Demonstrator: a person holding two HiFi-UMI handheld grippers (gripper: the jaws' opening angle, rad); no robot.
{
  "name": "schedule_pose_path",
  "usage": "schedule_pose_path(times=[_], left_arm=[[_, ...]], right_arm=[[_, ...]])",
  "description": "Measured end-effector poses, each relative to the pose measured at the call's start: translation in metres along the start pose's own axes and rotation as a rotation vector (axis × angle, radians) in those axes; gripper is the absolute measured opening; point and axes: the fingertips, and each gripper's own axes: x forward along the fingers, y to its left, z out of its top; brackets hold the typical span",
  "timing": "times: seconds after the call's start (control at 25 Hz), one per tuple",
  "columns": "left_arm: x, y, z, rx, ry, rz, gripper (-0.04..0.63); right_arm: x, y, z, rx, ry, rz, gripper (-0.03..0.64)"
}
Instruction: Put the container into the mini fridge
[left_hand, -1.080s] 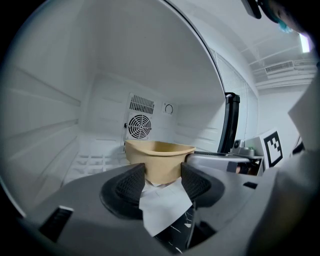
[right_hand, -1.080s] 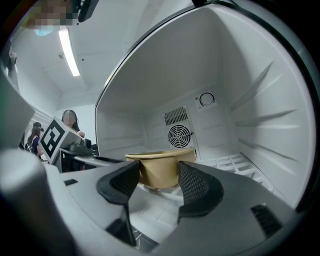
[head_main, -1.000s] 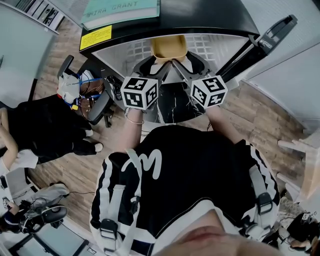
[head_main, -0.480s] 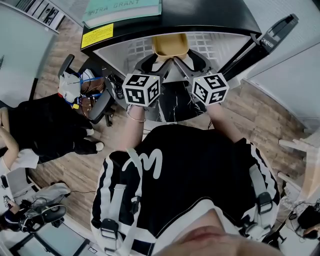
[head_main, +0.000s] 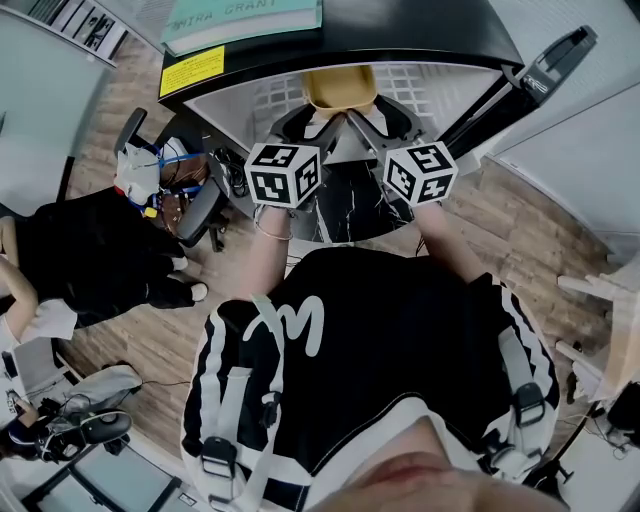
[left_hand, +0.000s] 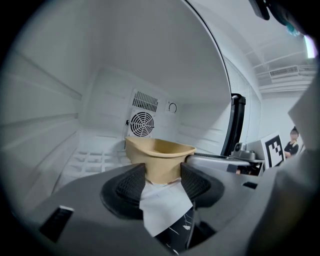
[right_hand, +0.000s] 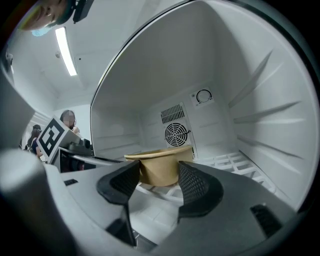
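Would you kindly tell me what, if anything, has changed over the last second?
Nothing visibly changed. The left tool and right tool still grip the tan container between them, inside the open mini fridge, in the same place.

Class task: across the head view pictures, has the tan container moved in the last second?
No. The container keeps the same spacing from the yellow label on the mini fridge; both drift slightly up the picture together.
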Motion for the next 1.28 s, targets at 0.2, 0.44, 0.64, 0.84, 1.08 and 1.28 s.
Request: schedule_pose_path(times=[0.2,0.44,0.64,0.84,1.08,1.28], left_arm=[[0.0022,0.0017,-0.0008,-0.005,0.006,0.003,0.229],[0.0041,0.0019,-0.0004,-0.003,0.012,0.004,0.227],[0.0044,0.0026,-0.0018,-0.001,0.021,0.009,0.227],[0.0050,0.0025,-0.0030,0.002,0.028,0.013,0.227],[0.0059,0.0027,-0.0052,0.002,0.032,0.018,0.227],[0.0066,0.0035,-0.0080,0.003,0.037,0.021,0.227]], right_arm=[[0.0019,-0.0017,-0.0014,0.003,0.006,-0.004,0.250],[0.0027,-0.0037,-0.0014,0.006,0.010,-0.002,0.250],[0.0032,-0.0036,-0.0029,0.000,0.020,0.000,0.250],[0.0032,-0.0040,-0.0040,-0.002,0.023,0.001,0.250],[0.0031,-0.0049,-0.0066,0.002,0.027,0.001,0.250],[0.0035,-0.0053,-0.0098,0.004,0.031,-0.001,0.250]])
